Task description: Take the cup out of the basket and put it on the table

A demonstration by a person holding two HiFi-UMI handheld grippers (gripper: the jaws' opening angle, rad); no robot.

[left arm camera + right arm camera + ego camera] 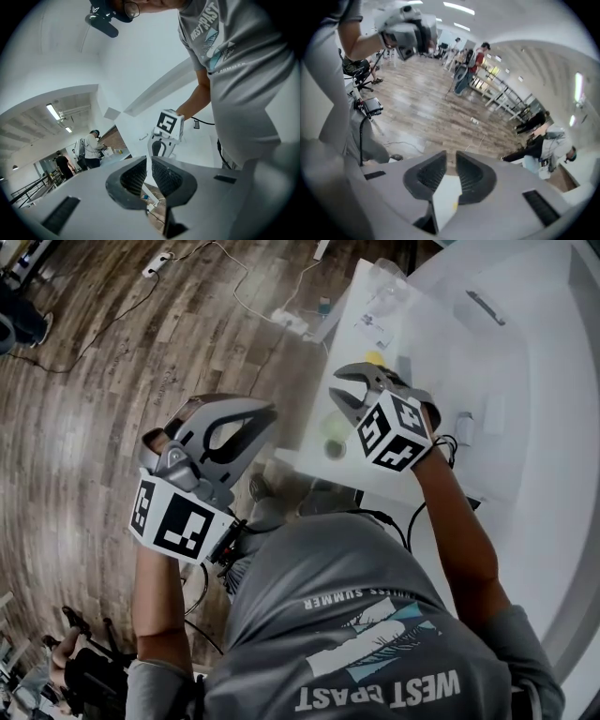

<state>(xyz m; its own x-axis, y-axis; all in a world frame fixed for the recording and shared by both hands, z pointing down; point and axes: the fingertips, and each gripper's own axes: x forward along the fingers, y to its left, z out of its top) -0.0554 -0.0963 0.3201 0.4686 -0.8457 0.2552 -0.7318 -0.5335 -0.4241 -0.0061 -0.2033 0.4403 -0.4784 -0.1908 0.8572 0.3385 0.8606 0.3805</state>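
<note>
Head view: right gripper point(335, 383) hangs open and empty over the white table point(450, 362), left gripper point(272, 418) narrowly parted and idle, while the small pale cup point(333, 442) just to its near left looks light, thin-walled and tippy, so pinch its side wall gently.

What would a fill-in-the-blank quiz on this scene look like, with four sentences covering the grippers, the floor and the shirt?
1. In the head view, the right gripper hangs over the white ____.
2. The floor under the left gripper is made of ____ planks.
3. The person's T-shirt is ____ in colour.
4. Between the right gripper's jaws there is ____.
Missing words: table; wooden; grey; nothing.
</note>
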